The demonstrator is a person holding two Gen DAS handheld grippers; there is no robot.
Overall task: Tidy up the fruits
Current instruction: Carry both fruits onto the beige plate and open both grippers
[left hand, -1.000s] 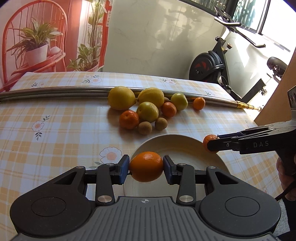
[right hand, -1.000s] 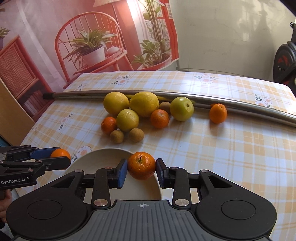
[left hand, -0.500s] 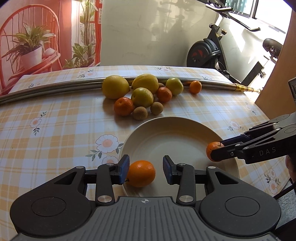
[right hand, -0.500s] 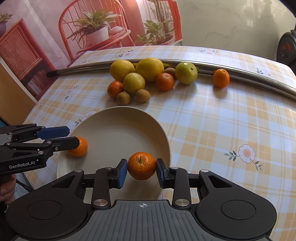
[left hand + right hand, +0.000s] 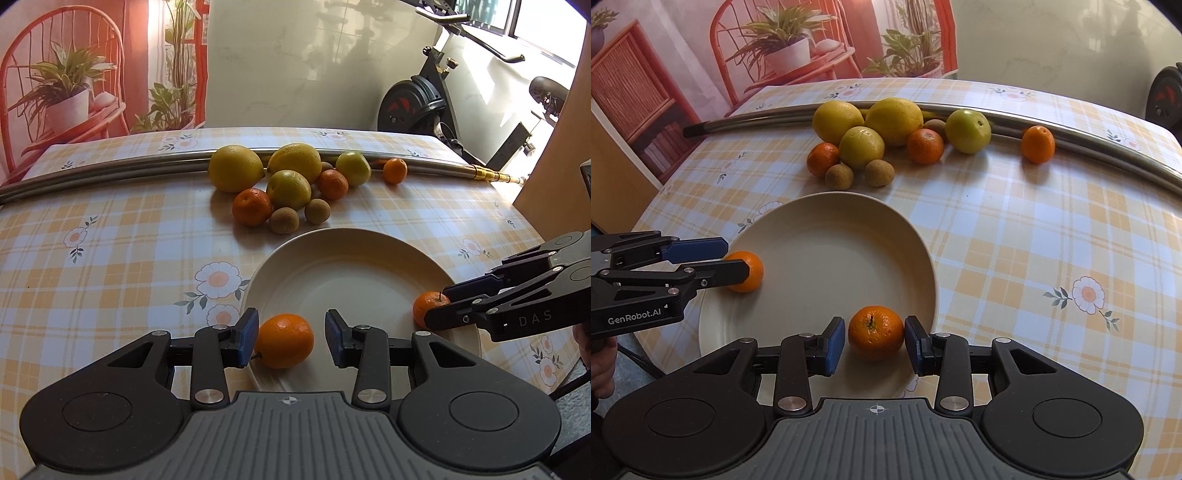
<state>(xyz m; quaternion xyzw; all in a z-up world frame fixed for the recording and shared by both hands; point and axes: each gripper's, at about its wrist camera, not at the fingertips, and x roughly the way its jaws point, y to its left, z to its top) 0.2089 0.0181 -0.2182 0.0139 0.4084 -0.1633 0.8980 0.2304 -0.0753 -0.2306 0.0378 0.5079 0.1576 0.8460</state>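
Note:
A cream plate [image 5: 332,236] [image 5: 827,236] lies on the checked tablecloth near me. One orange [image 5: 284,341] [image 5: 746,271] rests on its left rim between the fingers of my left gripper [image 5: 290,341] [image 5: 735,258], with a clear gap at the right pad. A stemmed mandarin [image 5: 875,332] [image 5: 430,308] sits on the plate's near right side inside my right gripper [image 5: 874,343] [image 5: 443,306]. That gripper's jaws are opening, and a slit shows at the left pad. The remaining fruit pile [image 5: 288,184] [image 5: 871,140] lies beyond the plate.
A steel rod [image 5: 110,171] [image 5: 1108,134] runs across the table behind the fruit, with a lone small orange [image 5: 394,170] [image 5: 1037,144] against it. An exercise bike [image 5: 424,107] stands past the far right corner. A hand [image 5: 602,369] holds the left gripper.
Both grippers came down over the plate. The left one released its orange onto the plate. The right one set its mandarin down and its pads have spread slightly.

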